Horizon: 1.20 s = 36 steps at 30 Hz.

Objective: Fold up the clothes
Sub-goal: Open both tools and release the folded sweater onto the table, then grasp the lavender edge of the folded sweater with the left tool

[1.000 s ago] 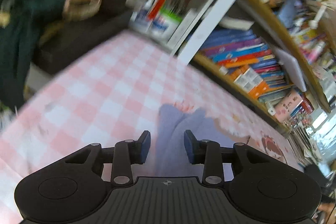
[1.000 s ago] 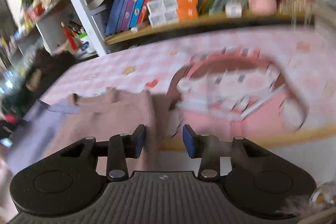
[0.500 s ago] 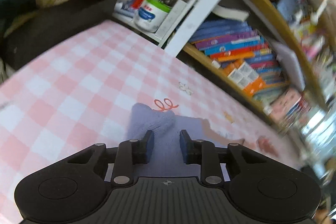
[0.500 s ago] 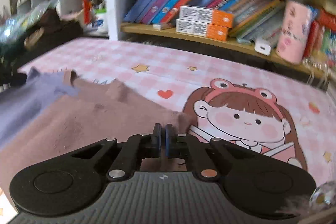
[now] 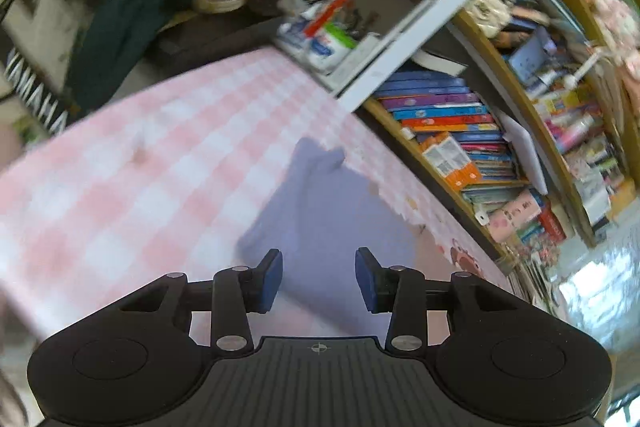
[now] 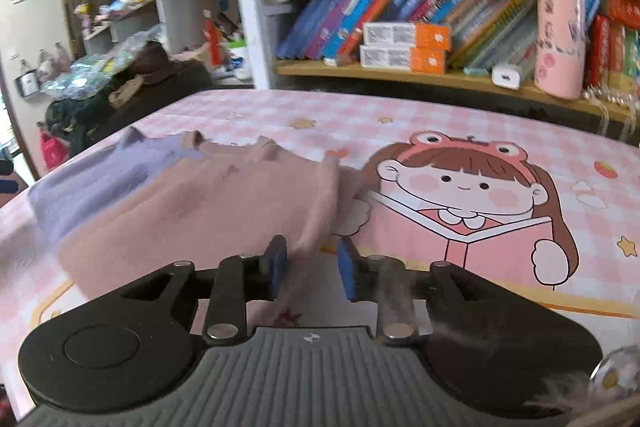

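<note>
Soft, light pink garment (image 6: 208, 203) overlaps a purple one (image 6: 92, 183) on the counter (image 6: 400, 115). Both grippers, left (image 5: 319, 279) and right (image 6: 308, 265), hover with fingers parted and empty; a hem edge looks best to pinch.

A lilac garment (image 5: 332, 211) is seen lying flat on a pink checked tablecloth (image 5: 132, 179). The left gripper (image 5: 319, 279) is held above its near edge, jaws apart and empty. Bookshelves (image 5: 460, 131) are seen beyond.
</note>
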Each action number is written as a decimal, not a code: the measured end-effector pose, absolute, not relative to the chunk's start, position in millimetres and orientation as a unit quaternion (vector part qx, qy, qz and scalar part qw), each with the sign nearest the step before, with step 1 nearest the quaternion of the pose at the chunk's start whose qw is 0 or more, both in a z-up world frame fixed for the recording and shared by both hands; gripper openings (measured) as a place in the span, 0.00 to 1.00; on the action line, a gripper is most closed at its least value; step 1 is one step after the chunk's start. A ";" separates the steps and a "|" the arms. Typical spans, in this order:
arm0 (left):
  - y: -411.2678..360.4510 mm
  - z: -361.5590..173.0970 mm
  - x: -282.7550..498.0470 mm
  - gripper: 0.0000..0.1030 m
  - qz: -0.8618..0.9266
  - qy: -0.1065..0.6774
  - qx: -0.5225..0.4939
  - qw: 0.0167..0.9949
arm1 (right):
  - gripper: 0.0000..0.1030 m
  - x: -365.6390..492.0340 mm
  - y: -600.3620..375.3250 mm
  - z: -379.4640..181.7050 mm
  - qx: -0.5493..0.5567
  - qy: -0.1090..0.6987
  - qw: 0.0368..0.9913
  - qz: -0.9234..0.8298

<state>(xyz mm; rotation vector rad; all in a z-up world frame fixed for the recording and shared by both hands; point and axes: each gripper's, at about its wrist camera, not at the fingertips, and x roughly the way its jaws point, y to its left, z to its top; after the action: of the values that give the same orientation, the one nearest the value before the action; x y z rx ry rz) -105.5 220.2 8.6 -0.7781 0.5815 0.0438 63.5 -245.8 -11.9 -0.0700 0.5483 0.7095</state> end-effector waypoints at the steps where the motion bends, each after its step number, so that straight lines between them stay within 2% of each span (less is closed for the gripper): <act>1: 220.2 4.0 -108.7 0.39 0.029 0.284 -0.386 0.877 | 0.30 59.4 -247.0 -12.3 -0.039 0.258 0.899 0.350; 12: 217.6 -30.5 -81.0 0.41 0.080 0.279 -0.480 0.828 | 0.33 57.5 -240.9 -18.0 -0.078 0.271 0.888 0.363; 15: 215.2 -36.6 -77.7 0.37 0.082 0.258 -0.509 0.817 | 0.33 61.9 -244.0 -19.6 -0.064 0.281 0.883 0.370; 20: 182.4 -13.6 -73.0 0.36 0.065 0.217 -0.453 0.862 | 0.33 64.5 -245.7 -20.0 -0.054 0.287 0.881 0.373; 22: 173.2 -6.7 -67.0 0.40 0.074 0.221 -0.418 0.878 | 0.33 63.3 -244.9 -19.7 -0.057 0.285 0.882 0.372; 27: 189.6 -34.9 -64.0 0.39 0.096 0.237 -0.503 0.826 | 0.33 62.1 -244.5 -19.8 -0.058 0.285 0.881 0.372; 31: 188.1 -39.2 -51.0 0.41 0.105 0.223 -0.512 0.823 | 0.33 64.7 -246.5 -19.7 -0.049 0.291 0.878 0.376; 33: 186.8 -39.7 -42.8 0.37 0.108 0.217 -0.506 0.827 | 0.33 63.3 -245.7 -19.4 -0.052 0.289 0.879 0.376; 35: 185.6 -41.8 -35.1 0.28 0.100 0.216 -0.499 0.833 | 0.33 61.9 -244.5 -19.3 -0.056 0.287 0.879 0.376; 36: 184.9 -43.5 -31.4 0.11 0.087 0.218 -0.487 0.841 | 0.33 61.6 -244.2 -19.2 -0.057 0.287 0.879 0.376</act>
<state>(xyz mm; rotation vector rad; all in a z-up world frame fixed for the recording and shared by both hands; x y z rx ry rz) -31.4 184.9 -43.5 -1.0300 0.4614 0.1842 61.6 -244.2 -19.2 -0.1184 0.5982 0.7832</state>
